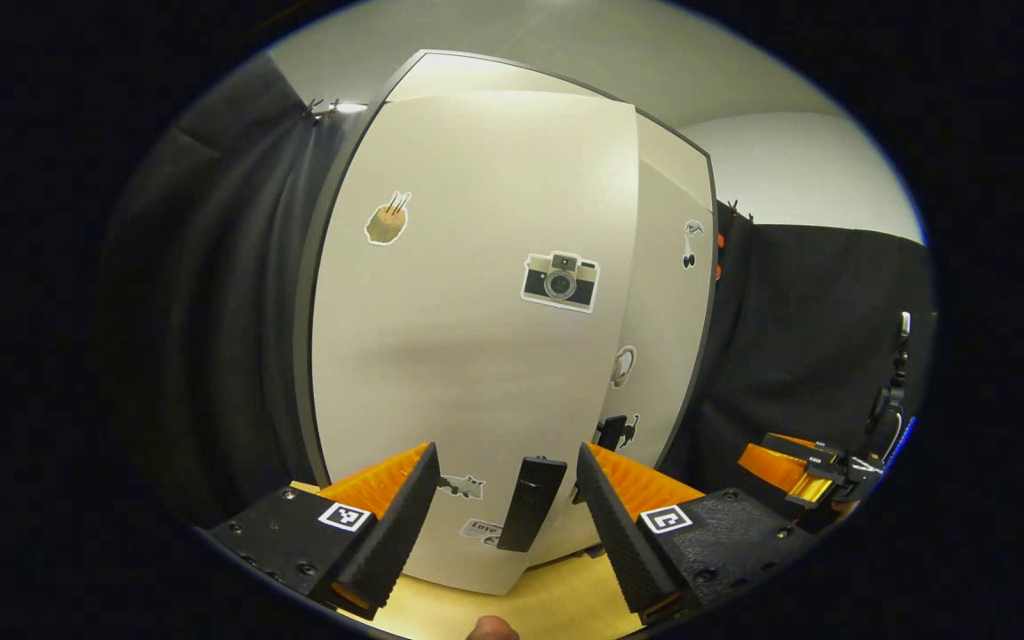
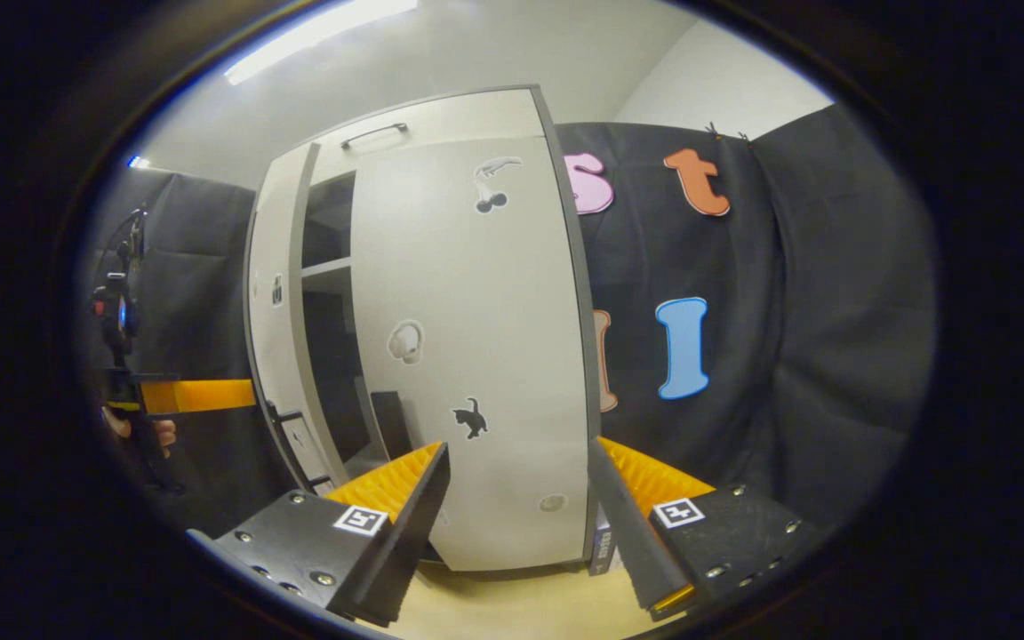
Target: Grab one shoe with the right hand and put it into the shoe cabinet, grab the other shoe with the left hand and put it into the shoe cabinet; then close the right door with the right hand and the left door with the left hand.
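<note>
Pale shoe cabinet (image 2: 441, 356) (left door (image 1: 476, 338) ajar)

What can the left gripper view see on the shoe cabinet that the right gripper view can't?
Left gripper view alone: the camera sticker on the left door and its dark handle. Right gripper view alone: the gap with shelves inside, left door ajar. Both: the right door with its cat sticker, and open grippers.

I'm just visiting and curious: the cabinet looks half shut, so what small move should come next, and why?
Probably push the left door the rest of the way shut with the left gripper. In the right gripper view the right door seems nearly closed, while a dark gap with shelves stays open beside it. The left gripper's jaws stand open, just before that door's handle.
</note>
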A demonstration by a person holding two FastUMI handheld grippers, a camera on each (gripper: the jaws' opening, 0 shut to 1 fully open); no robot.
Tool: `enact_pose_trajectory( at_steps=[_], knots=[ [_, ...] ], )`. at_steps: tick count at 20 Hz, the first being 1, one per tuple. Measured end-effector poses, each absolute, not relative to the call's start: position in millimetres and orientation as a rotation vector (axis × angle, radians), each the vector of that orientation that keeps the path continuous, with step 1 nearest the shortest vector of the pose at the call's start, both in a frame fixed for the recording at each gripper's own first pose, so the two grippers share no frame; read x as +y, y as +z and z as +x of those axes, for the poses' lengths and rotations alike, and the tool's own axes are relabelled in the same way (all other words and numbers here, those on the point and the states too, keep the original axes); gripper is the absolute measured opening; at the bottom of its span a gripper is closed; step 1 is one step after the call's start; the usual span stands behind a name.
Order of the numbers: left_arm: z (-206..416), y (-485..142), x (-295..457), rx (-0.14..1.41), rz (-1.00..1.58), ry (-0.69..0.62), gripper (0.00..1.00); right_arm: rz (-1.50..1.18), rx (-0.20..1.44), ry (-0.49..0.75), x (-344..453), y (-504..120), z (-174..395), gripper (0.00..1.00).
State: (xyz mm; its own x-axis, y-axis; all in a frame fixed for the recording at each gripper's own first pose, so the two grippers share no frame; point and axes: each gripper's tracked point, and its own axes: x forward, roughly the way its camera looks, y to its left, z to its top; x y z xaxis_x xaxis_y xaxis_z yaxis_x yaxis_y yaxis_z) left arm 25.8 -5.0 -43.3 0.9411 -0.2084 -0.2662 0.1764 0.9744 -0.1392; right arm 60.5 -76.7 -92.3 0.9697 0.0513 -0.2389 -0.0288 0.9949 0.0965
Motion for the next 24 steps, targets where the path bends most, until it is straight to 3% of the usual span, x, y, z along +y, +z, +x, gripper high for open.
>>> enact_pose_trajectory(
  at_steps=[15,16,24],
  knots=[
    [35,-51,-6,0.283,-0.119,-0.148,0.95,0.095,0.25,0.11,-81,-98,66,0.87],
    [35,-53,-6,0.291,-0.12,-0.148,0.95,0.094,0.253,0.115,-80,-99,67,0.93],
    [41,-65,-9,0.333,-0.125,-0.153,0.95,0.095,0.265,0.125,-76,-109,81,0.93]
  ],
)
